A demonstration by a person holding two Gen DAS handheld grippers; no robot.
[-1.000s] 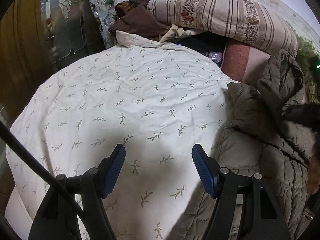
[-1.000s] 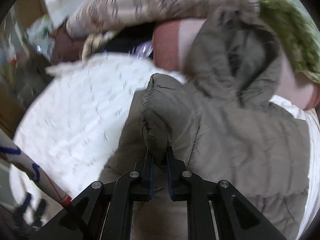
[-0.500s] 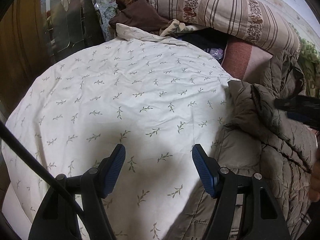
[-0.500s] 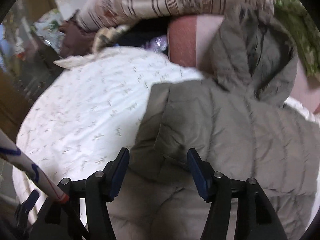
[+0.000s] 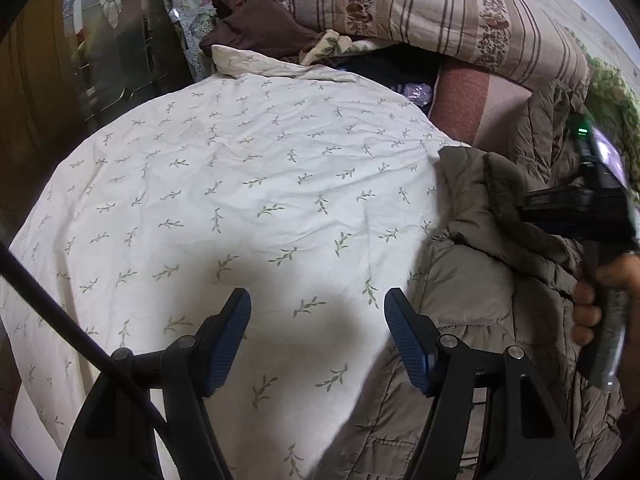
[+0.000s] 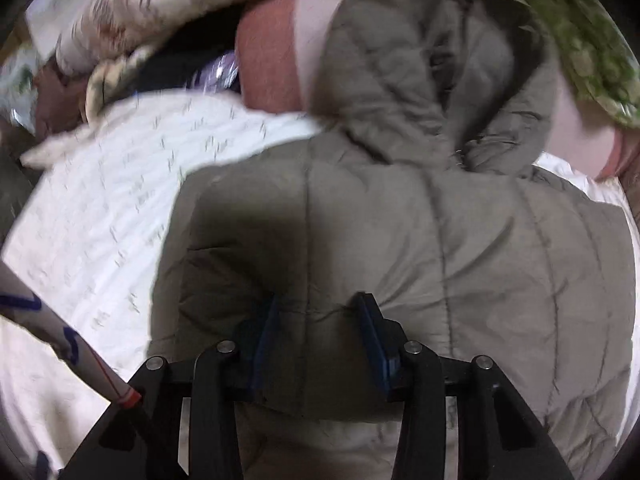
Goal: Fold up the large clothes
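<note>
**A:** Where did you have the grey-brown quilted hooded jacket (image 6: 420, 240) at that point?

**B:** You had it lying back-up on the cream bedsheet printed with small green sprigs (image 5: 240, 200), hood toward the striped floral pillow (image 5: 432, 16) and the pile at the head of the bed. One side looked folded in over the back, probably to narrow the body before the next fold.

**A:** And your right gripper (image 6: 316, 332)?

**B:** You held it low over the folded part, its blue pads partly apart and pushed into the padding, a ridge of fabric bulging between them. It read as pressing the fold flat, or readying a pinch, not a firm grasp. The view was blurred, so I couldn't be sure.

**A:** Your left gripper (image 5: 318, 336)?

**B:** You kept it wide apart and empty above the bare sheet, just beside the jacket's edge. That likely kept it clear of the fold yet near the hem.
</note>
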